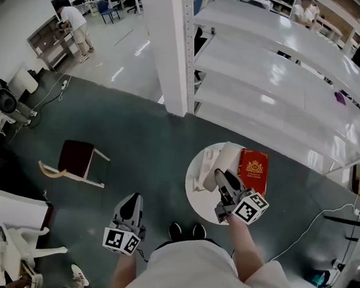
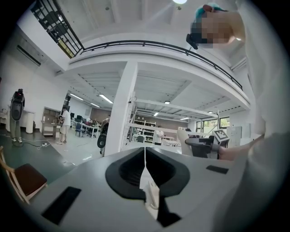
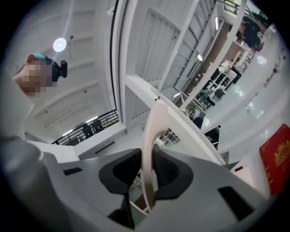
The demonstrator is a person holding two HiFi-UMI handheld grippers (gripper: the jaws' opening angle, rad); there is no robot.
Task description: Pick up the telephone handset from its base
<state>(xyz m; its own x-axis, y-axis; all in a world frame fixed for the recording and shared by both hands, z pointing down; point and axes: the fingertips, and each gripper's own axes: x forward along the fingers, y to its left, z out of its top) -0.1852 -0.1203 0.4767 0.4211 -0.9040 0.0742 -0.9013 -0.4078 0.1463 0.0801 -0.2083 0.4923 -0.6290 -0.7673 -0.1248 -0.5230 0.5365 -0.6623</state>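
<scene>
My right gripper point(image 1: 221, 176) is shut on the cream telephone handset point(image 1: 227, 157), which is held up above the round white table point(image 1: 191, 202). The handset stands as a curved bar point(image 3: 149, 145) between the pads of the right gripper point(image 3: 144, 176). The phone base point(image 1: 201, 167) lies on the table, left of the handset. My left gripper point(image 1: 132, 197) hangs lower left over the dark floor, away from the table, jaws together and empty. In the left gripper view the left gripper point(image 2: 145, 156) points level, with the handset point(image 2: 183, 139) at the right.
A red book point(image 1: 252, 170) lies on the table's right side. White shelving racks point(image 1: 283, 73) and a white column point(image 1: 174, 47) stand beyond the table. A brown-seated chair point(image 1: 75, 159) is at the left, a white chair point(image 1: 13, 239) at lower left. A cable point(image 1: 313, 223) runs over the floor at right.
</scene>
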